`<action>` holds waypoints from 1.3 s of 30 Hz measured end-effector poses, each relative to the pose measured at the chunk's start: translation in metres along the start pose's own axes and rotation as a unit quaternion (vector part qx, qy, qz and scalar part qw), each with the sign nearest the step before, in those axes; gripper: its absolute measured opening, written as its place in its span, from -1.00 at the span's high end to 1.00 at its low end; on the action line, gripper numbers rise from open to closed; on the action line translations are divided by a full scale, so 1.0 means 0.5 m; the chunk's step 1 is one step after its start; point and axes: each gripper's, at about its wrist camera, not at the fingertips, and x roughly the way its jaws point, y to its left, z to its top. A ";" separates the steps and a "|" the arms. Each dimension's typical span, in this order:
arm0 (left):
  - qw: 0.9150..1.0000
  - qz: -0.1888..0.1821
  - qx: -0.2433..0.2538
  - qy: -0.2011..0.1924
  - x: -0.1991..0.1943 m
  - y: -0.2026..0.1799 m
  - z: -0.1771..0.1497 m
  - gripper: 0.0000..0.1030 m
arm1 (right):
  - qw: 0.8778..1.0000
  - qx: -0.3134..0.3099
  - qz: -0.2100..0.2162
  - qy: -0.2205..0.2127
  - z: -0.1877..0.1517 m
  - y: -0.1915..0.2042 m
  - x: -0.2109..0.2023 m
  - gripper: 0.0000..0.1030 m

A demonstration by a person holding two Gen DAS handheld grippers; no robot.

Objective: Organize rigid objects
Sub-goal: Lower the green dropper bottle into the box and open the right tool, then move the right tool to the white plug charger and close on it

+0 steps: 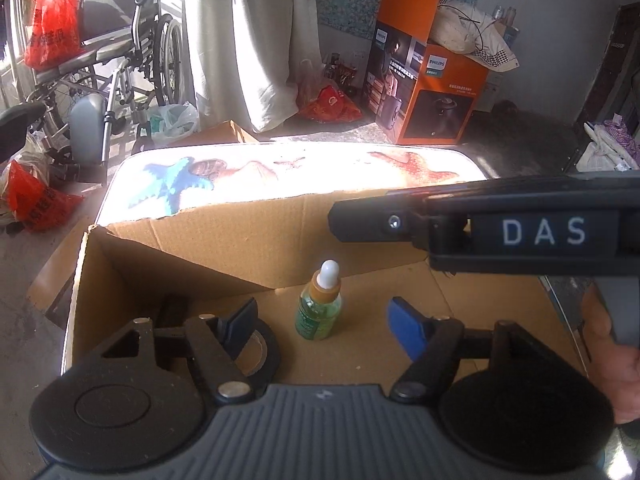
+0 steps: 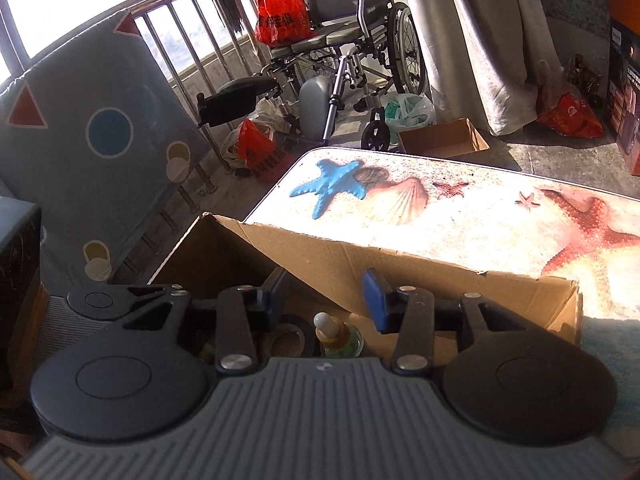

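- My left fingers (image 1: 324, 320) stand apart with nothing clamped; the bottle (image 1: 319, 304) stands upright on the box (image 1: 248, 236) floor between them, touching neither pad as far as I can tell.
- My right fingers (image 2: 326, 300) are also apart and empty, hovering over the near part of the box.
- In the right view the bottle (image 2: 340, 338) sits low and just below the gap, mostly hidden by my own housing; the tape roll (image 2: 286, 338) lies just beside it on its left.
- In the left view the tape roll (image 1: 256, 346) is half covered by my left finger.
- The step, as I judge it, is letting go and clearing out: I should lift straight up so neither pad knocks the bottle's white cap.
- The right tool (image 1: 480, 224) crosses above the box in the left view, so I should keep the two apart while rising.
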 end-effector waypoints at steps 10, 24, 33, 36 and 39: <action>0.995 -0.045 0.040 -0.085 -0.226 -0.045 -0.160 -0.74 | 0.994 0.062 0.046 -0.076 -0.162 0.033 -0.326 0.20; 0.993 -0.023 0.106 -0.046 -0.135 -0.127 -0.353 -0.15 | 0.963 0.253 0.089 -0.022 -0.465 0.024 -0.180 0.29; 0.995 0.001 0.096 -0.022 -0.092 -0.116 -0.339 0.19 | 0.956 0.276 0.097 0.013 -0.484 0.022 -0.079 0.42; 0.996 -0.004 0.087 -0.018 -0.089 -0.113 -0.340 0.20 | 0.955 0.278 0.102 0.021 -0.482 0.025 -0.061 0.46; 0.997 -0.017 0.075 -0.023 -0.092 -0.111 -0.341 0.20 | 0.956 0.277 0.099 0.019 -0.484 0.029 -0.063 0.46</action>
